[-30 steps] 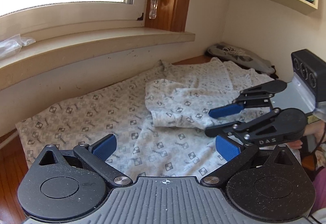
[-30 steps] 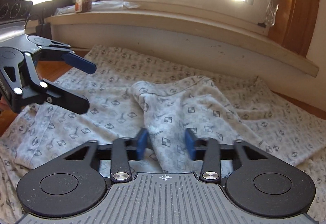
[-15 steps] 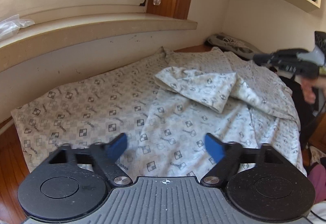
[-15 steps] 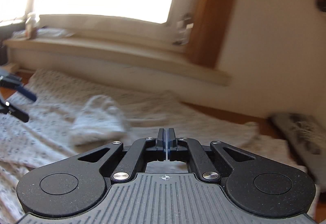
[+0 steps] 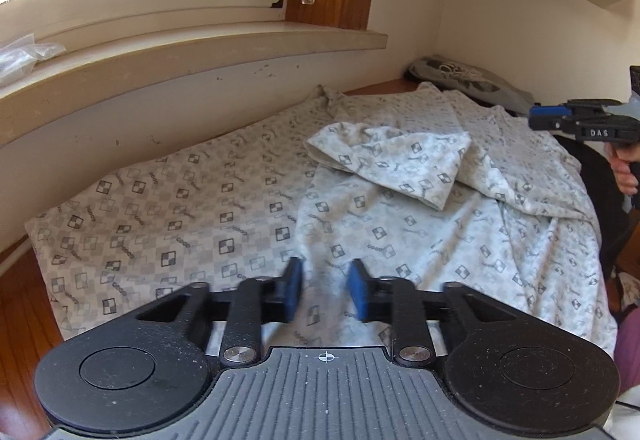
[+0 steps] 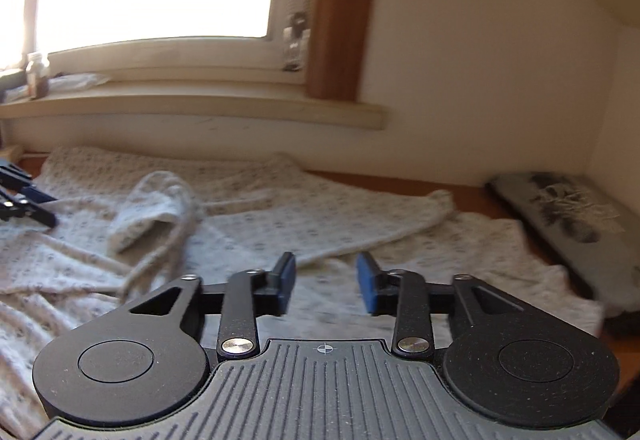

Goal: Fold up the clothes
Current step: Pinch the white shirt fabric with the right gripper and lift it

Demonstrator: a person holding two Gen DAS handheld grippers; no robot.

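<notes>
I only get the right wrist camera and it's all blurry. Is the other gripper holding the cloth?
Observer: No. The left gripper is open over the patterned cloth, with nothing pinched between its pads.
Operator: What's the pattern?
Observer: Little checkered squares, printed all over.
Operator: Does its camera see my gripper?
Observer: Yes. The right gripper shows at the right edge, and a hand is holding it.
</notes>
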